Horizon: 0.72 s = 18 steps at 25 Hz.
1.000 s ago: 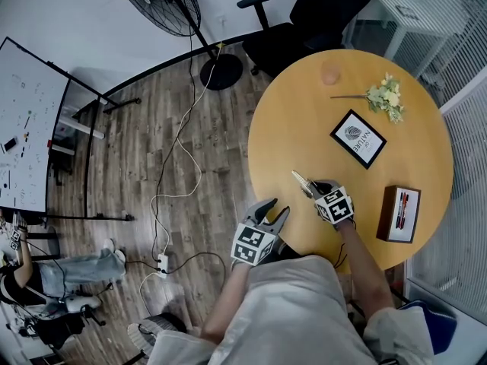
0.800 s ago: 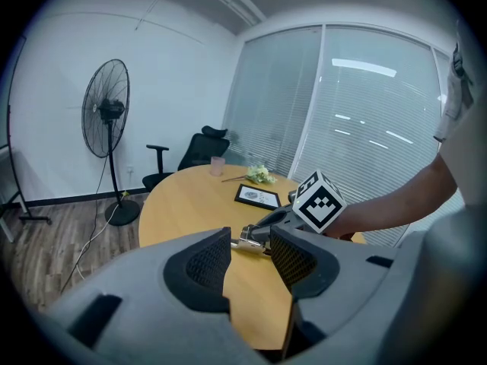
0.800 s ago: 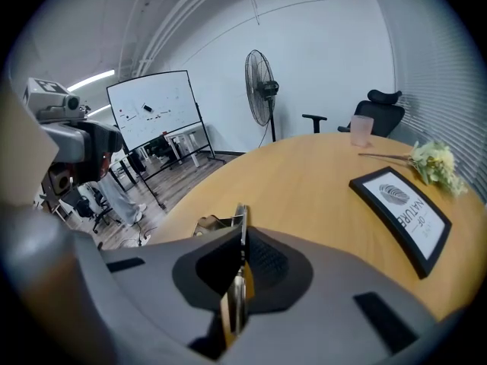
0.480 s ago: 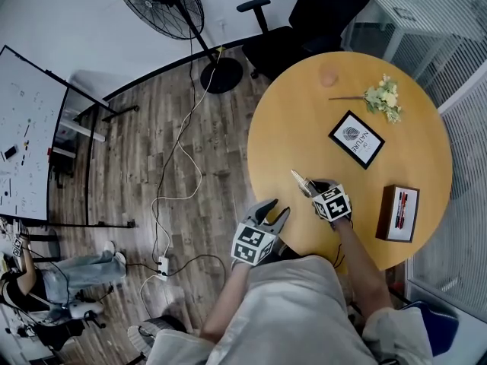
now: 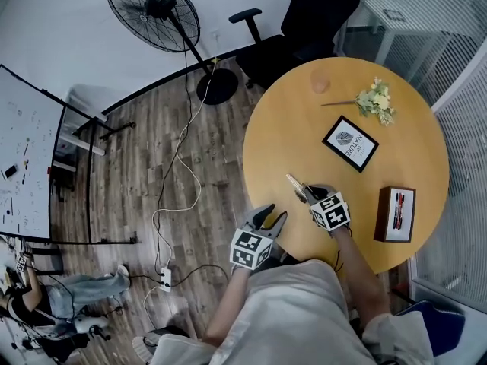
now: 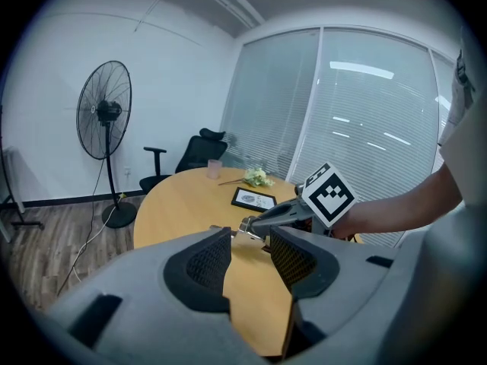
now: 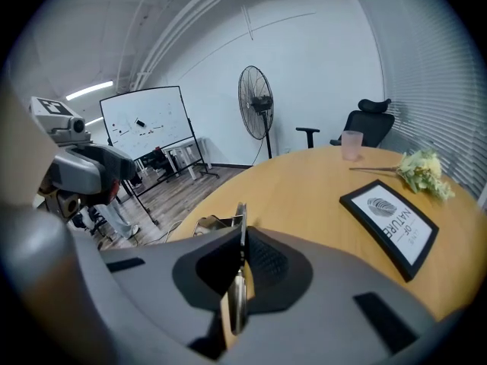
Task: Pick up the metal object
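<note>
The metal object (image 5: 294,182) is a thin flat silvery piece, held above the round wooden table (image 5: 289,128) near its front edge. My right gripper (image 5: 307,194) is shut on it, and its tip sticks out past the fingers toward the table's middle. In the right gripper view the metal object (image 7: 240,230) stands edge-on between the pads of the right gripper (image 7: 237,280). My left gripper (image 5: 272,217) hangs just off the table's edge to the left, open and empty. In the left gripper view the left gripper (image 6: 249,257) faces the right gripper (image 6: 259,223) and the metal object (image 6: 221,227).
On the table lie a black framed picture (image 5: 349,144), a flower sprig (image 5: 375,97), a pink cup (image 5: 319,84) and a brown box with pens (image 5: 396,214). A black office chair (image 5: 304,21) stands behind it. A floor fan (image 5: 152,14) and cables (image 5: 179,166) are at left.
The head view has drifted a little. Both grippers stay about where they were, the right one still shut on the metal object.
</note>
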### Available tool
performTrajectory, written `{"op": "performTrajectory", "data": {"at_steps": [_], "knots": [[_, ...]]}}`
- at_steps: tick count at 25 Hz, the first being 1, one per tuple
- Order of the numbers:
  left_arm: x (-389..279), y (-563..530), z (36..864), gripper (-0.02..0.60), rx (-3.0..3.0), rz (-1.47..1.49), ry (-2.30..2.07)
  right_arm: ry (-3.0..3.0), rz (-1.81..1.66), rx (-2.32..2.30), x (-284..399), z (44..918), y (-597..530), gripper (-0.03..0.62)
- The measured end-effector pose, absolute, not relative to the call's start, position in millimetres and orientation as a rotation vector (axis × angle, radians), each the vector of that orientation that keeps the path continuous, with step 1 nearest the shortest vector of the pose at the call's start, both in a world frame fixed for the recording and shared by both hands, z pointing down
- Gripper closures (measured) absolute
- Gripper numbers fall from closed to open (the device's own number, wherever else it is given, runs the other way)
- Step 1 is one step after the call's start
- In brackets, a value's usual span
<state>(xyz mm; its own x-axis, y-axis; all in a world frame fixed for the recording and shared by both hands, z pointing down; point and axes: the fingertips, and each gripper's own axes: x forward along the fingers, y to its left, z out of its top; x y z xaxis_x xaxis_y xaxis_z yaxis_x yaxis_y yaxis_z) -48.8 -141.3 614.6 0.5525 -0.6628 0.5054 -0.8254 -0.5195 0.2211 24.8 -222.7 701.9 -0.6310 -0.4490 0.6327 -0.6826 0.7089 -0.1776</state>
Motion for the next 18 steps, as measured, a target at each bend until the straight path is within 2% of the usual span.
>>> {"op": "performTrajectory", "data": {"at_steps": [18], "knots": [[-44,-168,611,0.426,2.365,0.502,-1.193,-2.457,0.477,1.102,48,631,-222,0.594]]}}
